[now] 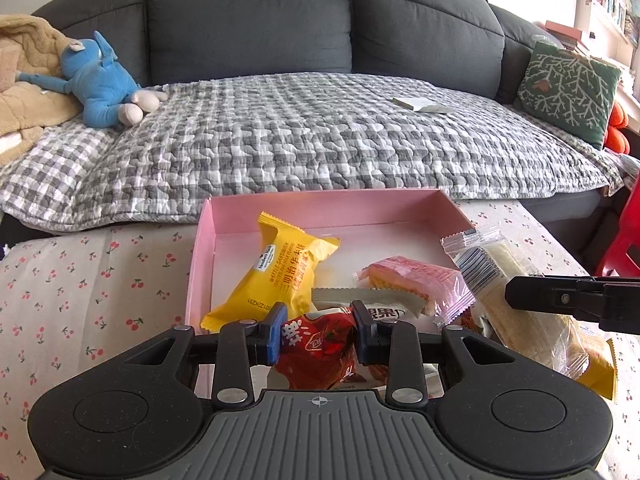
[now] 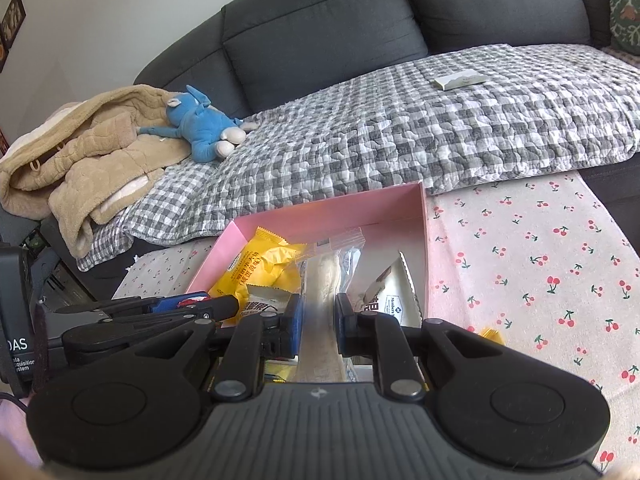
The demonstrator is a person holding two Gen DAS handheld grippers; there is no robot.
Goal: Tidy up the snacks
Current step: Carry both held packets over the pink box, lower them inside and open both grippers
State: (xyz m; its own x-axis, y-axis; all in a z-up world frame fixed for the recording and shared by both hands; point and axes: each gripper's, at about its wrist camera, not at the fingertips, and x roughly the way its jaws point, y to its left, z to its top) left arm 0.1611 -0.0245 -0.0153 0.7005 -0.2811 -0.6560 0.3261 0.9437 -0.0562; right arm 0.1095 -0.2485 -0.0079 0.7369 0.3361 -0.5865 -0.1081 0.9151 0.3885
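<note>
I see the pink box (image 1: 206,248) holding a yellow "WAFFLE SANDWICH" pack (image 1: 276,272) and a pink wafer pack (image 1: 412,280); left jaws clamp the red packet (image 1: 320,344), right jaws the clear-wrapped bar (image 2: 320,300).

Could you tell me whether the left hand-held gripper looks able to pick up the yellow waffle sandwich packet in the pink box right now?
Probably not yet: the left hand-held gripper is shut on a red snack packet. The yellow waffle sandwich packet lies uncovered in the pink box.

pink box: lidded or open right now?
Open. The pink box shows no lid; its inner walls and floor are exposed, with a yellow waffle sandwich pack lying inside.
</note>
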